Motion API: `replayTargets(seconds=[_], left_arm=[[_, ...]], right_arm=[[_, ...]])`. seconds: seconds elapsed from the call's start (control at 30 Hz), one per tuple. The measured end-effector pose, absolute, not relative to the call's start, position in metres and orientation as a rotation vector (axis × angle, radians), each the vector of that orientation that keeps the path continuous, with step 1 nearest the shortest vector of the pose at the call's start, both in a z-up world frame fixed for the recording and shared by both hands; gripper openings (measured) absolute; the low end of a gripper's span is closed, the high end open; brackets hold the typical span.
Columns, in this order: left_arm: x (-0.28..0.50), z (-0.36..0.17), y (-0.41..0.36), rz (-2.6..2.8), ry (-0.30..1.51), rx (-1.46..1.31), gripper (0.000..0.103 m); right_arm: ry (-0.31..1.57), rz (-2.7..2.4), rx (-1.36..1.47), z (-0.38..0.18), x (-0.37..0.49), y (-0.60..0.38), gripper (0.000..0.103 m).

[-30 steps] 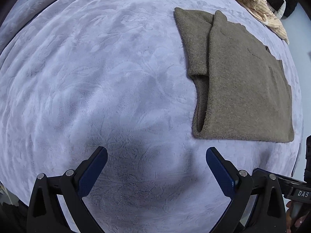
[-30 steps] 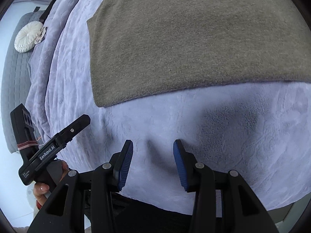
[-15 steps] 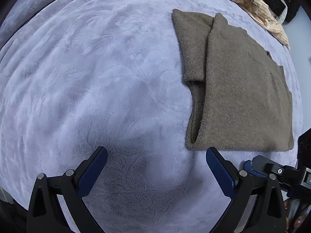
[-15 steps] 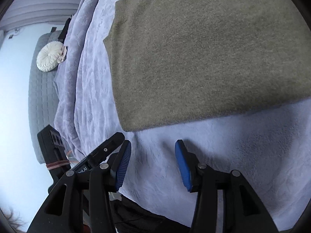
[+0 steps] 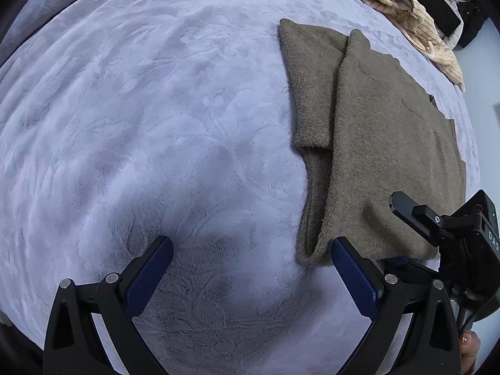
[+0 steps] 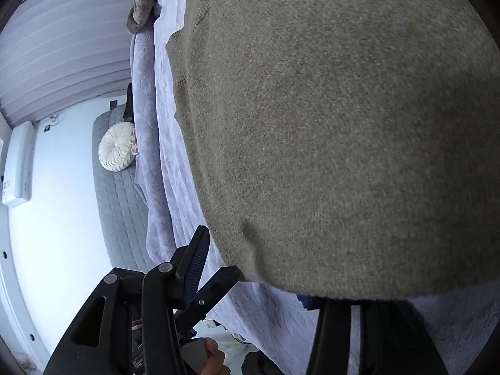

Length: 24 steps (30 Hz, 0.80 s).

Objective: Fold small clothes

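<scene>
An olive-brown knit garment [image 5: 384, 143], partly folded, lies flat on the lavender plush blanket [image 5: 156, 125] at the right. My left gripper [image 5: 250, 268] is open and empty, its right finger just at the garment's near left corner. My right gripper [image 5: 403, 234] shows at the garment's near right edge in the left wrist view. In the right wrist view the garment [image 6: 343, 125] fills the frame. My right gripper [image 6: 253, 268] is open, its right finger hidden under the garment's near edge, its left finger [image 6: 197, 265] on top beside it.
A cream striped cloth and grey items [image 5: 415, 28] lie at the bed's far right edge. In the right wrist view a round white cushion [image 6: 117, 147] sits on a grey quilted seat [image 6: 118, 206] beyond the bed edge. My left gripper's finger [image 6: 215, 287] crosses near.
Both grippers have moved in toward the garment's near edge. The right gripper has tilted and slid one finger under that edge. The left gripper now reaches the near left corner.
</scene>
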<state>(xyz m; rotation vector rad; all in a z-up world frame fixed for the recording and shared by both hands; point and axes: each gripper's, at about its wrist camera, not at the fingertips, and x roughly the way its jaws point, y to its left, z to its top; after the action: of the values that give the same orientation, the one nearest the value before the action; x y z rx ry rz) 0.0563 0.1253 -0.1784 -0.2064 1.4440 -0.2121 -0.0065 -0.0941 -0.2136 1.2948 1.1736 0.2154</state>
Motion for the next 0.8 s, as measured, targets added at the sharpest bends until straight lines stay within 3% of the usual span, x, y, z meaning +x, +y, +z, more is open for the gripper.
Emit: replayTargets(seconds=[0.27, 0.43, 0.47, 0.5, 0.53, 0.8], left_arm=[[0.067, -0.177, 0.126, -0.246, 1.447, -0.217, 0.101], [0.078, -0.178, 0.14, -0.31, 1.452, -0.396, 0.101], [0.083, -0.178, 0.146, -0.326, 1.448, -0.452, 0.101], [0.086, -0.178, 0.149, -0.339, 1.444, -0.487, 0.101], [0.092, -0.178, 0.153, -0.361, 1.44, -0.527, 0.101], [0.138, -0.191, 0.132, -0.647, 1.471, -0.728, 0.101]], right_arm=[[1.118, 0.198, 1.292, -0.213, -0.016, -0.089, 0.053], [1.114, 0.203, 1.334, -0.213, -0.011, -0.09, 0.052], [1.112, 0.212, 1.358, -0.214, -0.01, -0.091, 0.04], [1.109, 0.224, 1.385, -0.215, -0.01, -0.092, 0.014], [1.109, 0.23, 1.41, -0.217, -0.01, -0.093, 0.008], [0.979, 0.373, 1.339, -0.166, 0.006, -0.104, 0.008]])
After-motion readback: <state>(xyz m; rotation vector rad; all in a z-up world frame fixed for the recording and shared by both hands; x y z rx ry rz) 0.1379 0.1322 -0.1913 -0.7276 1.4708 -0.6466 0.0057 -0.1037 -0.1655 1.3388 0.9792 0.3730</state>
